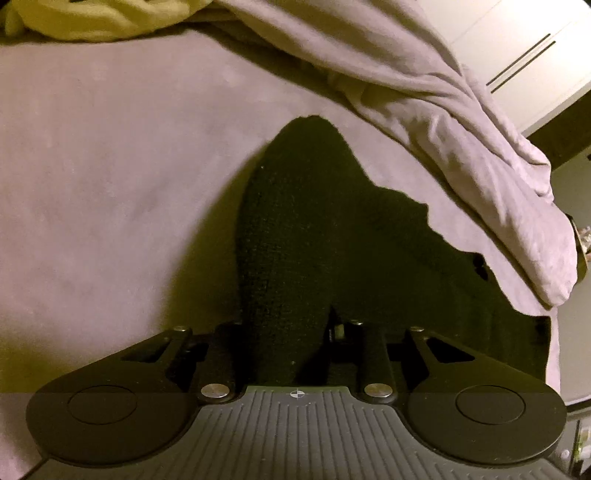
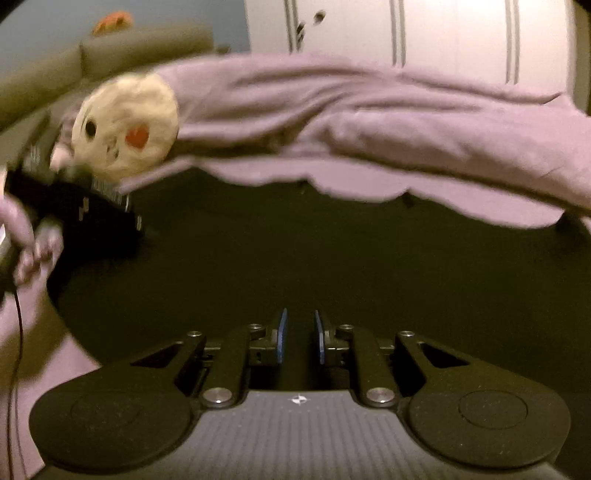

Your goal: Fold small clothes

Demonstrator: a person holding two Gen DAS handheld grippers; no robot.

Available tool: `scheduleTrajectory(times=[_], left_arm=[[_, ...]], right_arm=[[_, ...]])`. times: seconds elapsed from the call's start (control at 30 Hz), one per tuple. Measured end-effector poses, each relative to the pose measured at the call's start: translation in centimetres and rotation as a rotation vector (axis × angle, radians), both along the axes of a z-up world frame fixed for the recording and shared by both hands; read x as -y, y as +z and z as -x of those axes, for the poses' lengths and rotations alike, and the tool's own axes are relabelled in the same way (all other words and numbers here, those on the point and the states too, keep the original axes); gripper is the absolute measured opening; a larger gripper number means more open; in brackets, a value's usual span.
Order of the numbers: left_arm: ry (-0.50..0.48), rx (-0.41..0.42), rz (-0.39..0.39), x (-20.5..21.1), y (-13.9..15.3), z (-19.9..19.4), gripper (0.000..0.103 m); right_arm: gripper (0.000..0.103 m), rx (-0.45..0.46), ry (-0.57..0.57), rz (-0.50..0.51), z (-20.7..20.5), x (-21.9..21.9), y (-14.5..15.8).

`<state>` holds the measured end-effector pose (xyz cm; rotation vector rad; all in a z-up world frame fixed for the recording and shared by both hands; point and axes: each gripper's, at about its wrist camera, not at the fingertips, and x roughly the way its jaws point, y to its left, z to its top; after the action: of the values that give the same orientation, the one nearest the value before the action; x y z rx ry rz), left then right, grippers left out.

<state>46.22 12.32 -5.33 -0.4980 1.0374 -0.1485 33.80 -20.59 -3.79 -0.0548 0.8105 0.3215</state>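
Two tools | left tool (image 1: 295,332) clamps black garment (image 1: 314,221) | right tool (image 2: 299,336) parted, low

Light: dim, warm yellowish indoor cast in both views.
Shadow: greenish-dark patch just left of the black knit garment (image 1: 295,229), on the lilac bed sheet (image 1: 92,184).
Blur: right wrist view smeared, worst at the cream plush face (image 2: 125,125).
Distortion: fisheye bending of the white wardrobe (image 2: 424,29) lines.
Detail: the garment reads almost featureless black.

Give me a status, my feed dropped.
Left gripper shut on black cloth. Right gripper open, empty, over the cloth. Bunched purple blanket just beyond.
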Motion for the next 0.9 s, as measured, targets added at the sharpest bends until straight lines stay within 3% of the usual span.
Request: scheduleTrajectory(times=[0.03, 0.07, 0.23, 0.37, 0.5, 0.6, 0.73, 0.83, 0.9], left_arm=[[0.001, 0.006, 0.002, 0.2, 0.4, 0.1, 0.028], [0.000, 0.010, 0.005, 0.3, 0.9, 0.3, 0.027], [-0.042, 0.070, 0.038, 2.6, 5.0, 1.3, 0.025], [-0.103, 0.128, 0.072, 7.3, 9.0, 2.4, 0.025], [-0.173, 0.169, 0.034, 14.2, 11.3, 3.9, 0.025], [-0.174, 0.182, 0.012, 19.1, 10.3, 5.0, 0.026], [-0.158, 0.112, -0.090, 25.0, 6.0, 6.1, 0.031], [-0.169, 0.125, -0.172, 27.9, 3.7, 7.4, 0.048], [-0.200, 0.151, -0.198, 29.0, 3.8, 8.6, 0.066]], right_arm=[[0.016, -0.056, 0.015, 0.010, -0.3, 0.0, -1.4], [0.015, -0.055, 0.015, -0.013, -0.4, 0.3, -2.0], [0.015, -0.094, -0.006, -0.108, -0.8, 2.1, 0.0], [0.015, -0.077, -0.083, -0.167, 0.0, 5.0, 1.8], [0.015, -0.046, -0.163, -0.216, 0.7, 8.4, 3.8], [0.015, -0.046, -0.237, -0.232, 0.6, 11.1, 4.4], [0.015, -0.048, -0.303, -0.226, 0.7, 14.0, 4.6], [0.015, -0.062, -0.320, -0.228, 0.8, 15.2, 4.5], [0.015, -0.073, -0.335, -0.240, 1.0, 15.8, 4.4]])
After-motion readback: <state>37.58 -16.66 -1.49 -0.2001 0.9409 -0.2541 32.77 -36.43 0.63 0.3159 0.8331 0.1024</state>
